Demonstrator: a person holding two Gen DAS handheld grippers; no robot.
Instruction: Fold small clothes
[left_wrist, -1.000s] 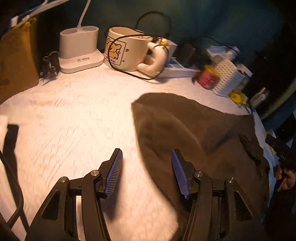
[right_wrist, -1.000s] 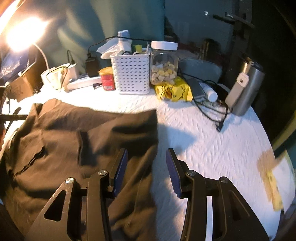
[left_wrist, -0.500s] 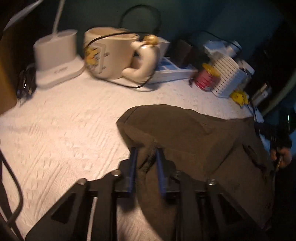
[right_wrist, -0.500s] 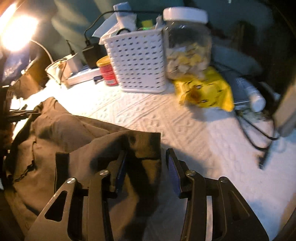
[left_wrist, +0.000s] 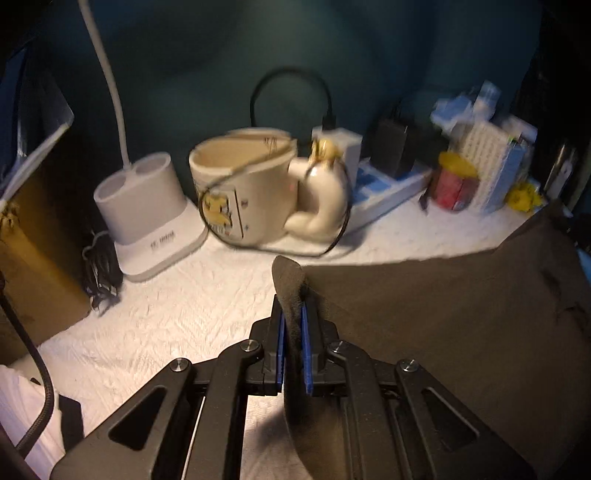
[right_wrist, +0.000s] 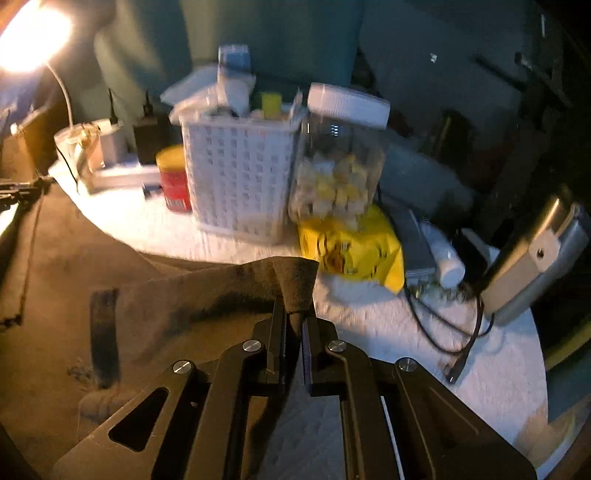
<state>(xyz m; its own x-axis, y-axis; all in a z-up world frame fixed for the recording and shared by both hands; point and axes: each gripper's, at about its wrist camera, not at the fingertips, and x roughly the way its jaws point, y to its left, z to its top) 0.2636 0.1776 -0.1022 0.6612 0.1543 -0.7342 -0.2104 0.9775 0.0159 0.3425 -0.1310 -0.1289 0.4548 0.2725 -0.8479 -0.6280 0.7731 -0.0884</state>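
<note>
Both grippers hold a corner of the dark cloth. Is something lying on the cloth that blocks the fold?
Nothing visible lies on it. The left gripper and the right gripper are each shut on a corner of the dark cloth. The mug and white basket stand apart on the white table cover.
</note>
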